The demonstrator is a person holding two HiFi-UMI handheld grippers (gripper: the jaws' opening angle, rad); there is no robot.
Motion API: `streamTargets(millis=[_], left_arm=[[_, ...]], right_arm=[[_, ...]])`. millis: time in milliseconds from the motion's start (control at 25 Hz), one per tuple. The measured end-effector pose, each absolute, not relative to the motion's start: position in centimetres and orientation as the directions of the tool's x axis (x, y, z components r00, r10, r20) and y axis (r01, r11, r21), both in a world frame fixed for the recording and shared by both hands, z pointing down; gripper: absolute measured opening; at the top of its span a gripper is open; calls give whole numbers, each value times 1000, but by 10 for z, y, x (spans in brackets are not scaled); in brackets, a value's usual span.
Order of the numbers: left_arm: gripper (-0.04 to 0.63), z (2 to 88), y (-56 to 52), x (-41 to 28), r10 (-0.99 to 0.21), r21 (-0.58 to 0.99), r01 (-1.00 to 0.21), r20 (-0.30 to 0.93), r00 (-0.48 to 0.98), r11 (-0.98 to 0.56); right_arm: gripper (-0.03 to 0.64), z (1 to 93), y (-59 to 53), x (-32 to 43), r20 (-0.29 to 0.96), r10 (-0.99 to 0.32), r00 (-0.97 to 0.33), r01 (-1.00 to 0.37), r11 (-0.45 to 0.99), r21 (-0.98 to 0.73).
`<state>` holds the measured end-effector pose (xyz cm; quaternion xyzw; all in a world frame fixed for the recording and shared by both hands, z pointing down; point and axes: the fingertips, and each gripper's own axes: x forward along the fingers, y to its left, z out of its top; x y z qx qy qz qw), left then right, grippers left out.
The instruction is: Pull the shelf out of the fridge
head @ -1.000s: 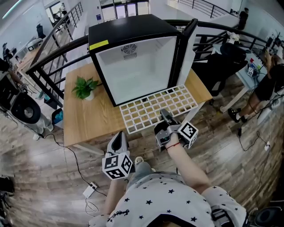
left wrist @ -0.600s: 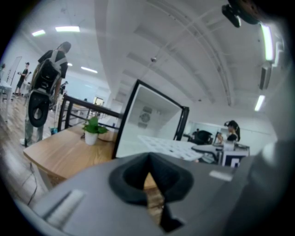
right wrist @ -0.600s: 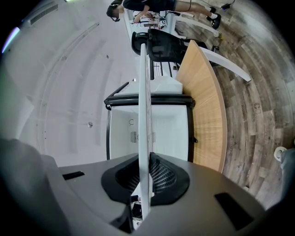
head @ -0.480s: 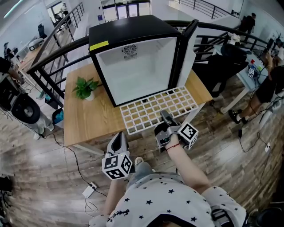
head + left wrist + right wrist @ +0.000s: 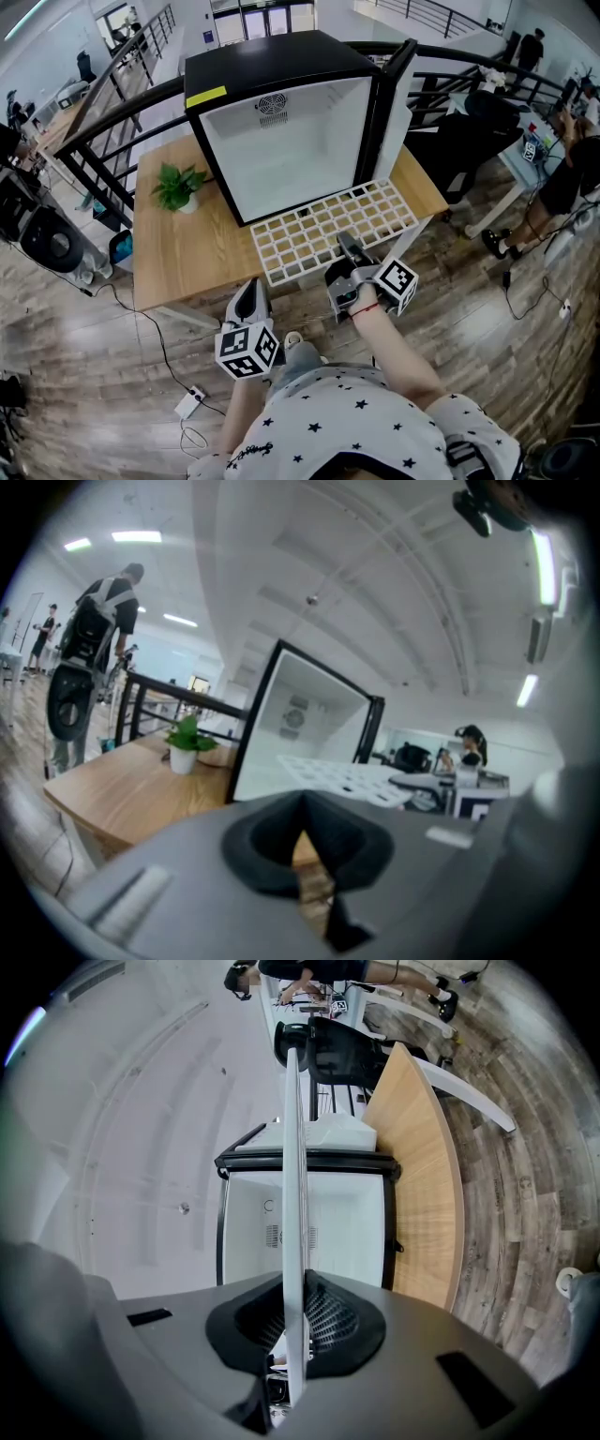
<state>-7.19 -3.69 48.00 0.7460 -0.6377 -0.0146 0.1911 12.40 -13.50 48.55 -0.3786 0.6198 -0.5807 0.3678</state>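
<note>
The white grid shelf (image 5: 328,228) is out of the black mini fridge (image 5: 281,141) and stretches from its open mouth over the front of the wooden table (image 5: 187,248). My right gripper (image 5: 345,242) is shut on the shelf's near edge. In the right gripper view the shelf (image 5: 294,1194) runs edge-on between the pads of that gripper (image 5: 296,1335) toward the empty fridge (image 5: 328,1232). My left gripper (image 5: 251,286) hovers just off the table's front edge, shut and holding nothing. From the left gripper view (image 5: 302,832) the shelf (image 5: 347,778) lies ahead to the right.
The fridge door (image 5: 398,103) stands open at the right. A small potted plant (image 5: 180,185) sits on the table left of the fridge. Black railings run behind the table, and people work at desks at the far right.
</note>
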Motion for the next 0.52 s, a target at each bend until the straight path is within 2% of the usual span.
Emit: streamTargets(millis=[520], left_arm=[[6, 478, -39, -73, -956, 299, -948, 225, 186, -114]], right_arm=[[38, 482, -136, 121, -18, -891, -454, -35, 38, -999]])
